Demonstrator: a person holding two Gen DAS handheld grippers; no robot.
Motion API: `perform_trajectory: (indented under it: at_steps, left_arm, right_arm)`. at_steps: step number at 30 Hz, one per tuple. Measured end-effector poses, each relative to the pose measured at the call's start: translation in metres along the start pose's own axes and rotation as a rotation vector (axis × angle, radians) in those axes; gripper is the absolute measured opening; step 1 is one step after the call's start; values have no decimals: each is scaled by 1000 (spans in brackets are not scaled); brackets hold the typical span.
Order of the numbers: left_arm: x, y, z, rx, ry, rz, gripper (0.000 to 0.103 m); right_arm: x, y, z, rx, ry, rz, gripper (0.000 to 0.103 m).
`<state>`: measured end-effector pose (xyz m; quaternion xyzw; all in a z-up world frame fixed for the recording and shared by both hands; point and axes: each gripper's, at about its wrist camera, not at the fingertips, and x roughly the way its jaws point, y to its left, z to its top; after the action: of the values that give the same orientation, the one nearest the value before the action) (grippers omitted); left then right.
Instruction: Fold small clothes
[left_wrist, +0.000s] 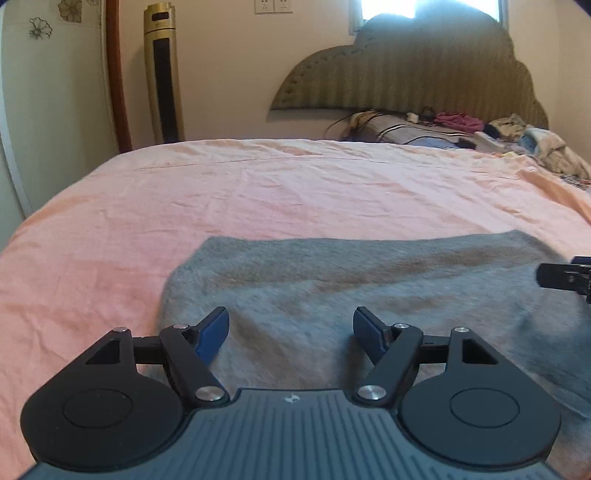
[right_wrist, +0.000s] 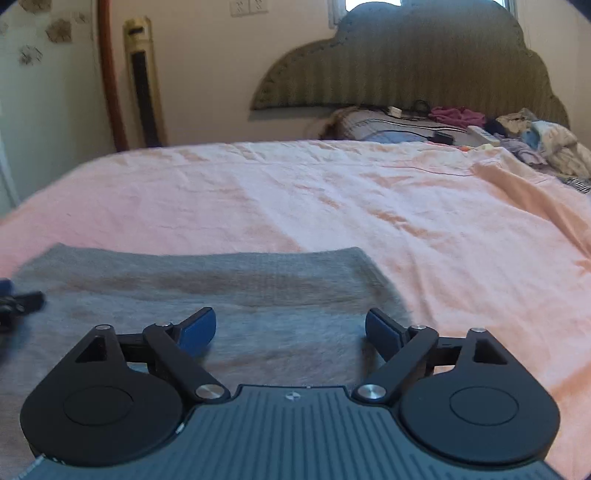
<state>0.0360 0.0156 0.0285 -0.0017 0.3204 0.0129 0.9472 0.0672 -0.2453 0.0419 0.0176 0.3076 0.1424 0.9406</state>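
With the left gripper (left_wrist: 291, 328) and right gripper (right_wrist: 290, 328) both spread wide and empty above it, the soft, light grey knit garment (left_wrist: 369, 280), lying flat on the near pink bedsheet (left_wrist: 258, 192), will likely drape limply; pinch its near corners.

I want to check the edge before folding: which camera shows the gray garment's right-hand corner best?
The right wrist view: the gray garment shows its far right corner and right edge whole against the pink sheet. The left wrist view cuts that side off behind the right gripper.
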Motion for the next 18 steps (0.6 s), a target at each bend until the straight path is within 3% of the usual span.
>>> perform_trajectory:
  at_steps: [3, 4, 5, 7, 13, 16, 18]
  left_arm:
    - [-2, -12, -25, 54, 18, -5, 77]
    - [-4, -10, -34, 59, -25, -6, 78]
    - [-5, -6, -38, 55, -42, -19, 79]
    - [-4, 4, -37, -2, -27, -34, 83]
    - [-4, 4, -37, -4, -31, -25, 84]
    - [-4, 4, -36, -4, -31, -22, 84]
    - [-4, 4, -37, -5, -31, -24, 84]
  right_arm:
    - [-2, 19, -18, -88, 63, -30, 102]
    - [4, 18, -27, -117, 99, -61, 103]
    - [4, 12, -37, -128, 79, -48, 103]
    - [-4, -12, -40, -47, 39, 1, 103]
    - [-17, -11, -32, 3, 92, -81, 103]
    - [-32, -2, -29, 42, 55, 0, 103]
    - [-27, 6, -34, 6, 91, 1, 103]
